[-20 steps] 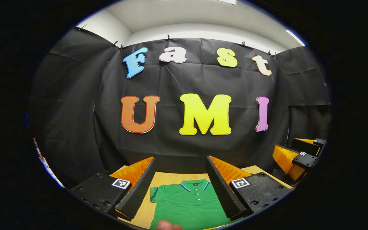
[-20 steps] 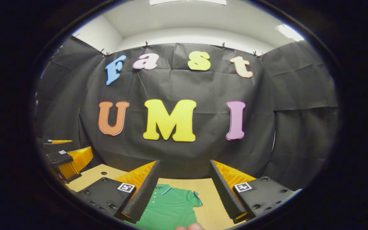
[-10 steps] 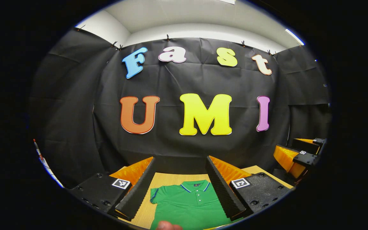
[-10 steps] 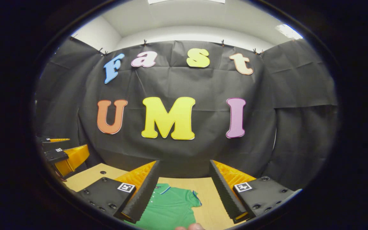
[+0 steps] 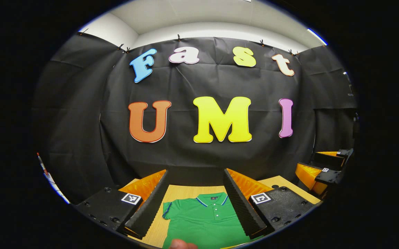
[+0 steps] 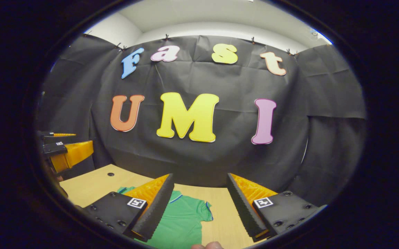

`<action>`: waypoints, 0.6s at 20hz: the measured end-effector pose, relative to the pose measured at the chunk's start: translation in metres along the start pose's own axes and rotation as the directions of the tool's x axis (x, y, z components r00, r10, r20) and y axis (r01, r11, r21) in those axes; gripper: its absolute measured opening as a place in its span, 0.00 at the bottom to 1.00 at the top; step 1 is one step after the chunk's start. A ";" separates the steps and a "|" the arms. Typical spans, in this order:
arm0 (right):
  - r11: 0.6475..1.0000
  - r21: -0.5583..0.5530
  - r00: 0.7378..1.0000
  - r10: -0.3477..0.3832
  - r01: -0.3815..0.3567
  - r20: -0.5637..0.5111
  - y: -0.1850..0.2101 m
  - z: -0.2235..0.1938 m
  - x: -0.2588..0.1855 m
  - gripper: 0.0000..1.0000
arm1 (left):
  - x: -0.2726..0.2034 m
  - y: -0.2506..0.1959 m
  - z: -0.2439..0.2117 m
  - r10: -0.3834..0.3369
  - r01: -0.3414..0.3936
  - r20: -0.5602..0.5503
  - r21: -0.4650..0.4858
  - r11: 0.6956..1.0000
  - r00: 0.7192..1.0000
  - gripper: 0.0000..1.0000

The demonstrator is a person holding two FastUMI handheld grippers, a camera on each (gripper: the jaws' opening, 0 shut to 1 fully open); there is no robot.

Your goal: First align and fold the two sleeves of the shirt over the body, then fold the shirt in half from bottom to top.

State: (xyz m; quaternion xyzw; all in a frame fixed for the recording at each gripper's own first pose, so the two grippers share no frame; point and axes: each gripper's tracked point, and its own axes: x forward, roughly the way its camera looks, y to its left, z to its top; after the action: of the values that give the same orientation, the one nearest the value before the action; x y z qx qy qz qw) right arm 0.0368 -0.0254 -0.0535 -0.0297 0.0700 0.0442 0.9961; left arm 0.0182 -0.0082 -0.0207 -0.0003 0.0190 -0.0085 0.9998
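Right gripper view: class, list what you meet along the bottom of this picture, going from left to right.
The left gripper, held above the table's edge → bare wooden table → the right gripper's own left finger → green polo shirt lying flat → its own right finger, with the fingers set wide apart.

Recording booth: black cloth wall [image 5: 202, 155] clipped up, wooden table [image 6: 92, 185], white ceiling [image 5: 202, 14] above.
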 end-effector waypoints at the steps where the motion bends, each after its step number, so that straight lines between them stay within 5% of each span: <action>1: 1.000 0.006 1.000 0.010 -0.010 -0.011 -0.002 -0.007 0.003 0.95 | 0.000 0.000 -0.001 0.003 -0.003 -0.005 -0.002 1.000 1.000 0.99; 8: 0.999 0.021 0.990 0.044 -0.041 -0.133 -0.027 -0.062 0.049 0.97 | 0.005 -0.003 -0.012 0.032 -0.031 -0.033 0.022 0.999 0.999 0.99; 12: 0.996 0.064 0.959 0.072 -0.057 -0.273 -0.039 -0.119 0.086 0.97 | 0.012 -0.004 -0.024 0.061 -0.059 -0.062 0.028 0.998 0.996 0.99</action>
State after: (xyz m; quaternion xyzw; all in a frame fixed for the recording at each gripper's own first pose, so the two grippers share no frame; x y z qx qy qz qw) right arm 0.1086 -0.0651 -0.1809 -0.0054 0.2098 0.0700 0.9752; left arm 0.0291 -0.0125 -0.0447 0.0136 0.0505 0.0211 0.9984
